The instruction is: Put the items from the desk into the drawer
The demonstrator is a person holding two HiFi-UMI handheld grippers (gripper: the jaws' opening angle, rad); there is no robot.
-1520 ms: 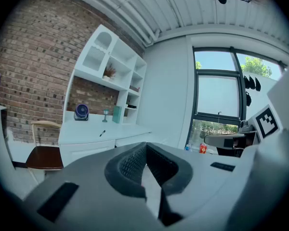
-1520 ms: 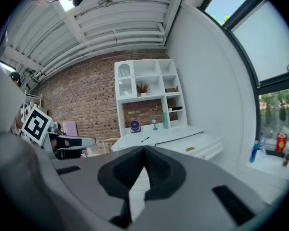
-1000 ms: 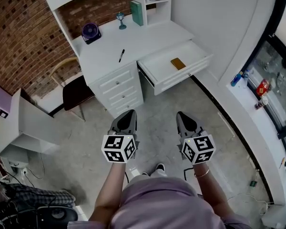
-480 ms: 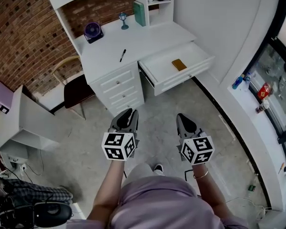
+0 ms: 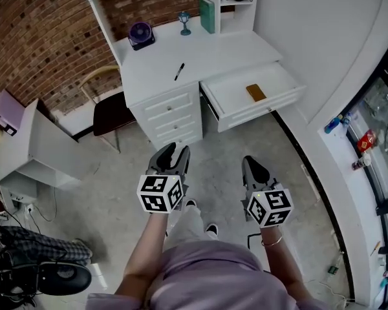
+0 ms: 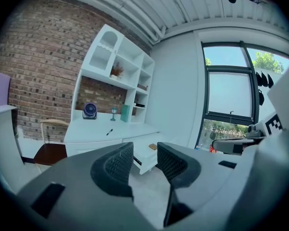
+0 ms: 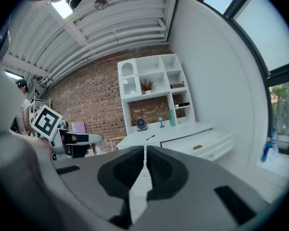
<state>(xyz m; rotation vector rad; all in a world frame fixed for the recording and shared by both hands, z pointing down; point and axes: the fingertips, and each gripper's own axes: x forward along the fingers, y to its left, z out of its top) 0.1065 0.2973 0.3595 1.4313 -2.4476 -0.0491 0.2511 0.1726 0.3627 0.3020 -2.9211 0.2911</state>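
Note:
A black pen [image 5: 179, 72] lies on the white desk [image 5: 233, 50], with a purple fan [image 5: 141, 34], a small blue goblet [image 5: 184, 23] and a green book [image 5: 207, 15] behind it. The open drawer [image 5: 236, 95] holds a brown flat item [image 5: 255, 93]. Both grippers hover over the floor, well short of the desk. My left gripper [image 5: 173, 152] is open; its jaws have just been opening, with nothing between them. My right gripper [image 5: 253, 166] is shut and empty. From the left gripper [image 6: 144, 160] I see the pen [image 6: 109, 132]; from the right gripper [image 7: 145, 153] too [image 7: 150, 137].
A wooden chair [image 5: 110, 112] stands left of the desk's drawer column [image 5: 171, 115]. A second white table [image 5: 26, 141] is at the far left. A window ledge with bottles [image 5: 349, 128] runs along the right. Grey floor [image 5: 103, 199] lies between me and the desk.
The left jaws have gone from shut to open. The person has stepped forward, and the desk has shifted right and up in the head view.

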